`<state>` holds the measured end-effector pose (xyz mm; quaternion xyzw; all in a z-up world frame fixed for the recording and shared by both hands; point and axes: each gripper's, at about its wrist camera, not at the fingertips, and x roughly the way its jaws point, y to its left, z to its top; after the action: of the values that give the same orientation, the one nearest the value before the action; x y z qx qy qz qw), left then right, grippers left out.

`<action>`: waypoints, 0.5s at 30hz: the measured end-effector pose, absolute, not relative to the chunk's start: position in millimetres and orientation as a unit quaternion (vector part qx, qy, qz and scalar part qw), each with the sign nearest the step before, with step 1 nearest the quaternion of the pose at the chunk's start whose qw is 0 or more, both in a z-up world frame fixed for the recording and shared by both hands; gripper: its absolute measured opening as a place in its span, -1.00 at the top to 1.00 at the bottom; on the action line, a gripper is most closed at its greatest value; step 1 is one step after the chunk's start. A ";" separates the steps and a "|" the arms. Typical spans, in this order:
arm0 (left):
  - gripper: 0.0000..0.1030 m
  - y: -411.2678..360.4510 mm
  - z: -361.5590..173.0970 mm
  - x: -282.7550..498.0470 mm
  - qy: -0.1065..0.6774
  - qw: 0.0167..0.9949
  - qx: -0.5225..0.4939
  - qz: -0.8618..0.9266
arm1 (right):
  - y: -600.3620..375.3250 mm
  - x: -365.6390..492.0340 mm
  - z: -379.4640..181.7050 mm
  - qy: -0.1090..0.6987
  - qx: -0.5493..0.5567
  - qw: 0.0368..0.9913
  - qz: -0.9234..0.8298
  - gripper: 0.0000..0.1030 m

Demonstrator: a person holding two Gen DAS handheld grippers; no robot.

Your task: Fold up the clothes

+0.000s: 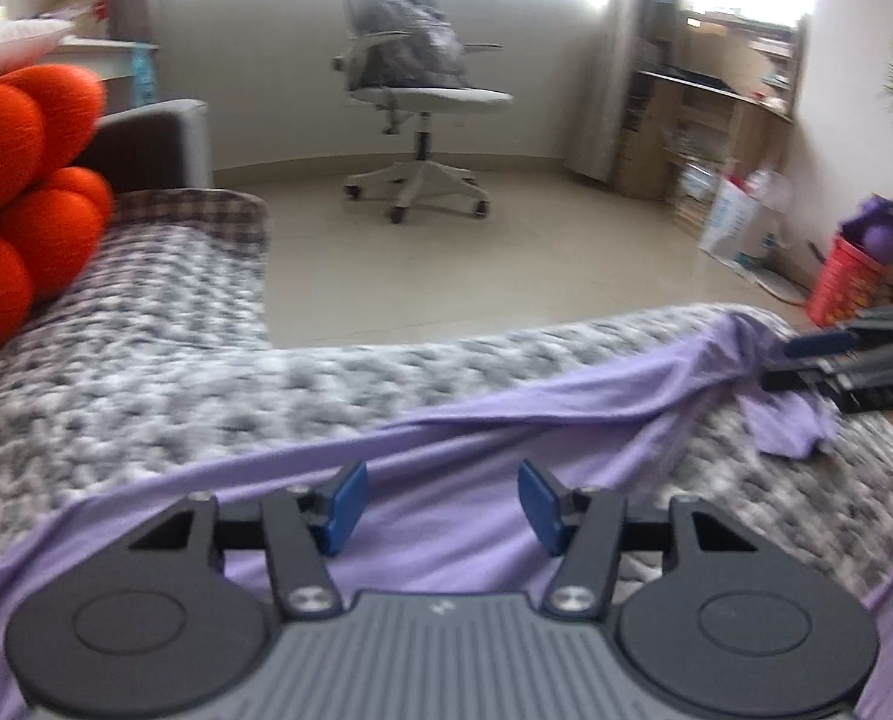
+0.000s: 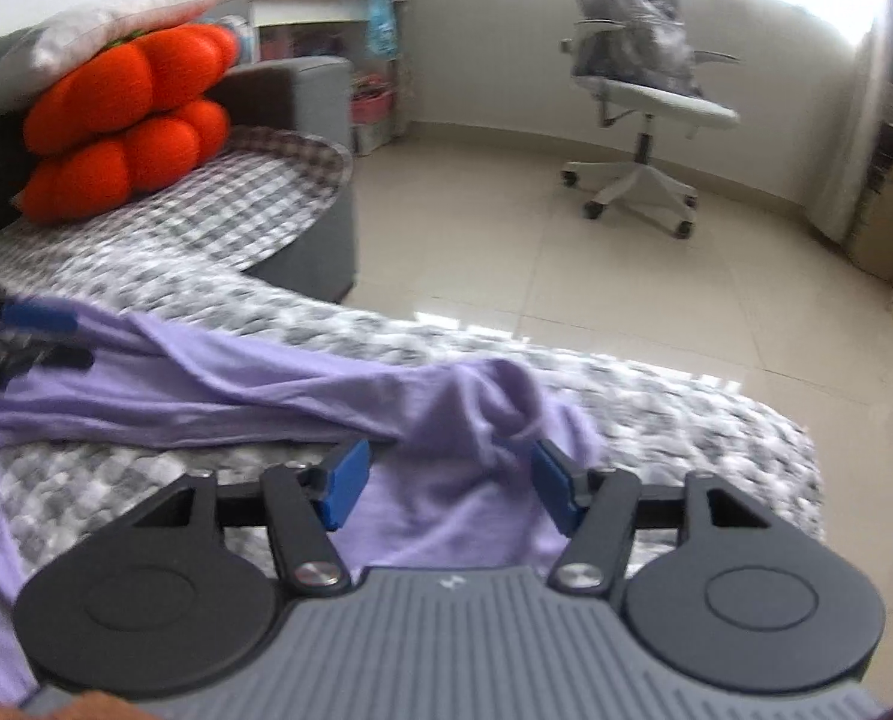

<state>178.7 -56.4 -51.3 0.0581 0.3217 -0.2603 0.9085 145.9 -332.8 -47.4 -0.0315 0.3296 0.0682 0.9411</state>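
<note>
A lilac garment (image 1: 446,456) lies rumpled across the grey-and-white checked sofa cover (image 1: 176,360). My left gripper (image 1: 444,504) hovers open just over its wide part, with nothing between the blue pads. In the right wrist view the garment (image 2: 218,390) runs in a long fold from the left gripper (image 2: 56,336) at the left edge to a bunched end. My right gripper (image 2: 451,492) is open, and that bunched end sits loosely between its fingers. From the left wrist view, the right gripper (image 1: 776,363) shows side-on at the far right, against the gathered cloth.
Orange puffy cushions (image 2: 128,120) and a white pillow (image 2: 98,30) sit on the sofa's far left. Beyond the sofa's edge lies pale tiled floor (image 1: 476,276) with an office chair (image 1: 422,96) holding clothes. Shelves (image 1: 716,108) and a red box (image 1: 848,282) stand at right.
</note>
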 end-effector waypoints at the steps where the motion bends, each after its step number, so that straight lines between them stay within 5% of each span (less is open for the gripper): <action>1: -0.06 -61.2 -52.6 176.0 0.321 0.906 0.062 -0.270 | -335.7 144.5 -46.8 0.327 -0.022 0.942 0.067 -0.02; 5: -0.01 -80.6 -57.6 166.0 0.318 0.894 0.075 -0.308 | -338.3 139.3 -45.5 0.320 -0.003 0.944 0.078 0.17; 14: 0.15 -103.9 -67.4 156.9 0.305 0.887 0.103 -0.331 | -351.6 132.0 -53.8 0.335 -0.016 0.941 0.033 0.19; 15: 0.22 -104.9 -67.5 156.8 0.303 0.888 0.105 -0.330 | -353.6 132.7 -57.1 0.341 -0.015 0.939 0.033 0.33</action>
<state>156.8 -104.9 -67.5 0.1049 0.3034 -0.3302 0.8877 132.7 -353.6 -57.1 -0.0147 0.3412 0.0331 0.9393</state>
